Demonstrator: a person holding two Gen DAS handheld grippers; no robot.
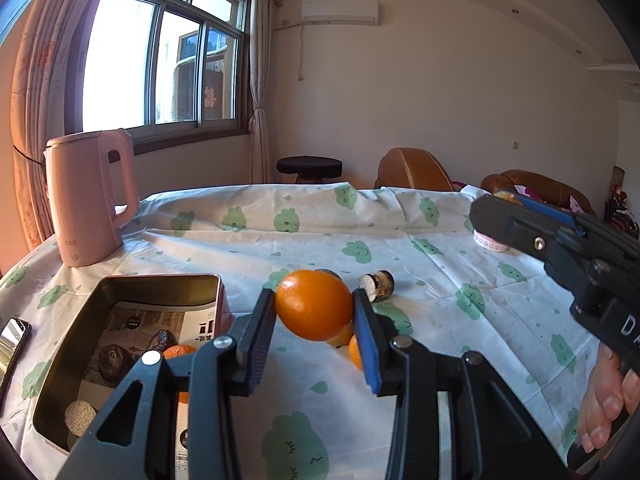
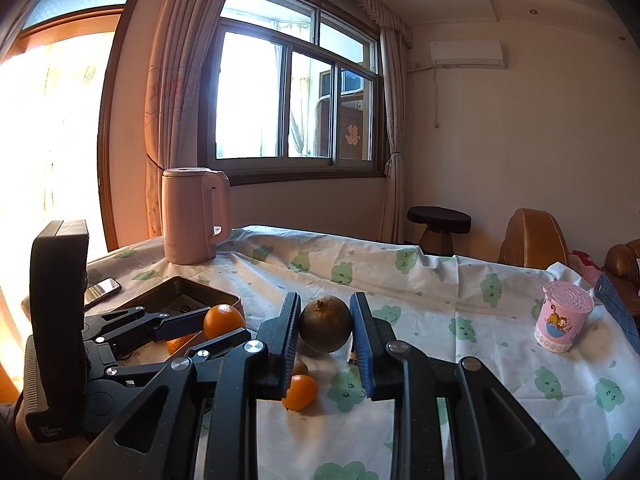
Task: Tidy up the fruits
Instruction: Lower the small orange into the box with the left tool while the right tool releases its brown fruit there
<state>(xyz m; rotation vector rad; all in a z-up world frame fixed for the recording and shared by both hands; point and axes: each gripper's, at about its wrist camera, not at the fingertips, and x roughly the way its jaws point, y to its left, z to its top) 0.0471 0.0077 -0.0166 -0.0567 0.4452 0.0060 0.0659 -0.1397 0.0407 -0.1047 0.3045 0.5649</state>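
Your left gripper (image 1: 314, 312) points slightly downward, its jaws clamped on an orange (image 1: 314, 305) held clear of the table. Your right gripper (image 2: 326, 326) sits at its three o'clock, also tilted gently down, pinching a brown round fruit (image 2: 326, 324). Your right hand (image 1: 608, 404) wraps the handle, fingers (image 1: 596, 432) curled.

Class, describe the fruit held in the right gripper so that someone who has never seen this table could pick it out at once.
Start at the pink kettle on the cloth-covered table, then come forward to the right gripper. Clamped between its fingers is a round brown fruit, dull and russet, unlike the glossy orange in the left gripper.
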